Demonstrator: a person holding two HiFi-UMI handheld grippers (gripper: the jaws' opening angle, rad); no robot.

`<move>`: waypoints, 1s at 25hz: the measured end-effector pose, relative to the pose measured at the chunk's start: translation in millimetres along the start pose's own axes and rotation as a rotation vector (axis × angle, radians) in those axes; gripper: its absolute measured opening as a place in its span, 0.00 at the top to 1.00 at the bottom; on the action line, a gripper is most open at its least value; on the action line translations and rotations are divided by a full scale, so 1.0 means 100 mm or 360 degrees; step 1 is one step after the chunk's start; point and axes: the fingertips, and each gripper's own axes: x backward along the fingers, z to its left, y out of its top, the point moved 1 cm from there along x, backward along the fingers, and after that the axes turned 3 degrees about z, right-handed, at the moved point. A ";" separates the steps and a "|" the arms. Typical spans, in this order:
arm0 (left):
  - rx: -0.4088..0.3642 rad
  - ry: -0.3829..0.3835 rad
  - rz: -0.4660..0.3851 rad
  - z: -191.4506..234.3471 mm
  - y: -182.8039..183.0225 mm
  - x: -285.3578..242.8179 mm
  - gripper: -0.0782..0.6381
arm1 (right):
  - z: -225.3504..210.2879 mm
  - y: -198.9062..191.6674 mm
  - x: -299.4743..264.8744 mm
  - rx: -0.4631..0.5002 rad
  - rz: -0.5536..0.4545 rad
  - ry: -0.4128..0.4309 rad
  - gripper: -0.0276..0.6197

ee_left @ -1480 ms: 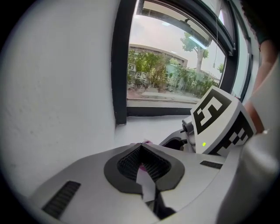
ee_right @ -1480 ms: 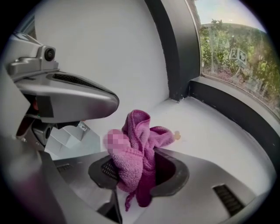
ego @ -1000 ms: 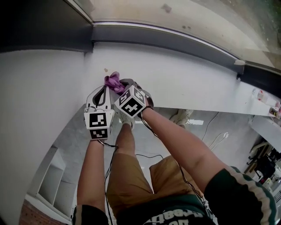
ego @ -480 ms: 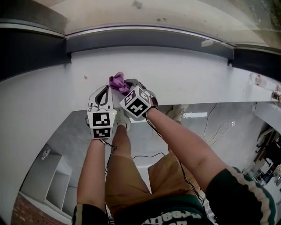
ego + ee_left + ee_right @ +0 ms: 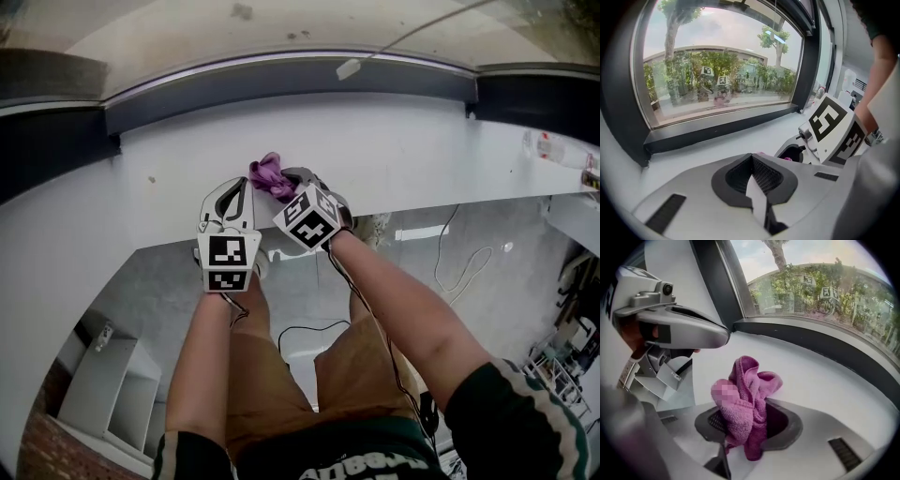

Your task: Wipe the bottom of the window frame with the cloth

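two grippers sit close together over the white sill (image 5: 422,141) in the head view. the left gripper (image 5: 232,186) lies at 9 o'clock of the right gripper (image 5: 284,181), just beside it. both point toward 12 o'clock, where the dark bottom of the window frame (image 5: 281,82) runs across the picture.

in the left gripper view the jaws are pressed together at their tips with nothing between them. in the right gripper view the jaws are clamped on the purple cloth (image 5: 746,390). it is bunched into a crumpled wad that stands up out of the pads, and a tail of it hangs below them.

from the head view the cloth shows at 11 o'clock of the right gripper's marker cube (image 5: 309,217). it is over the sill and apart from the frame, with a bare strip of white sill between them. whether the cloth touches the sill i cannot tell.

in the left gripper view that cube fills the 3 o'clock side. the glass (image 5: 731,37) is at 12 o'clock, with trees (image 5: 778,75) behind it and faint reflections of the cubes in it. in the right gripper view the left gripper's body is at 10 o'clock.

the person's forearms (image 5: 394,309) come in from 6 o'clock above brown shorts (image 5: 272,394). a pale cable (image 5: 464,262) lies on the grey floor at 4 o'clock.
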 end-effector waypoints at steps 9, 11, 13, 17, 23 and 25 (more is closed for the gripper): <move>-0.0098 -0.0125 0.0010 -0.75 0.29 -0.39 0.89 | -0.47 -0.52 0.40 -0.0115 -0.0009 -0.0060 0.70; -0.0125 -0.0153 0.0007 -0.91 0.38 -0.46 0.89 | -0.60 -0.64 0.50 -0.0149 -0.0015 -0.0080 0.70; -0.0149 -0.0176 0.0005 -1.05 0.46 -0.54 0.89 | -0.72 -0.75 0.59 -0.0176 -0.0024 -0.0099 0.70; -0.0192 -0.0221 0.0008 -1.36 0.61 -0.70 0.89 | -0.94 -0.99 0.77 -0.0214 -0.0035 -0.0129 0.70; -0.0235 -0.0294 -0.0005 -1.86 0.81 -0.95 0.89 | -1.29 -1.35 1.04 -0.0273 -0.0043 -0.0183 0.70; -0.0250 -0.0315 -0.0005 -2.00 0.86 -1.03 0.89 | -1.39 -1.45 1.12 -0.0295 -0.0043 -0.0194 0.70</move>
